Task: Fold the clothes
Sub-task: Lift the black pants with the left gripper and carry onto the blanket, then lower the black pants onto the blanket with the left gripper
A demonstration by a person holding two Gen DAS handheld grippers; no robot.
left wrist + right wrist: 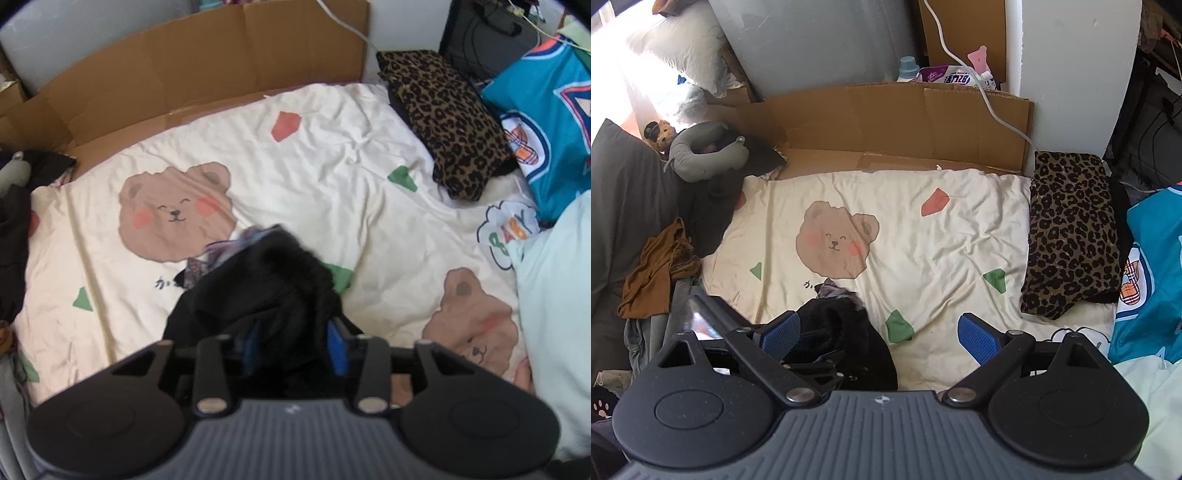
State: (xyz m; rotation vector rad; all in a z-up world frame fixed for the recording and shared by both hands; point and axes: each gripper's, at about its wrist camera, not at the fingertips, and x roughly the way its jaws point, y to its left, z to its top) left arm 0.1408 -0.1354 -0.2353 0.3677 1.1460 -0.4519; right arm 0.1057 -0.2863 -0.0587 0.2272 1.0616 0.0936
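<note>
I had the black garment (258, 295) bunched in a heap on the near part of the bear-print quilt (314, 155), with a scrap of patterned lining showing at its far edge. The left gripper (291, 347) sat low over the heap with dark cloth filling the gap between its jaws; the frame was blurred there, so I could not confirm whether the blue pads still pressed the fabric or had already let go. The right gripper (879, 332) stood spread wide and empty just to the right of the heap, its left pad close to the cloth without gripping it. The main risk I judged was a snag: if cloth clung to the left pads when I lifted, the heap would drag and bunch further instead of spreading flat. A second risk was grabbing several layers at once, since no hem or corner was exposed, which would produce a crooked fold. The folded leopard-print garment (1071, 236) lay well apart at the right edge, so I rated disturbance of it as unlikely.
</note>
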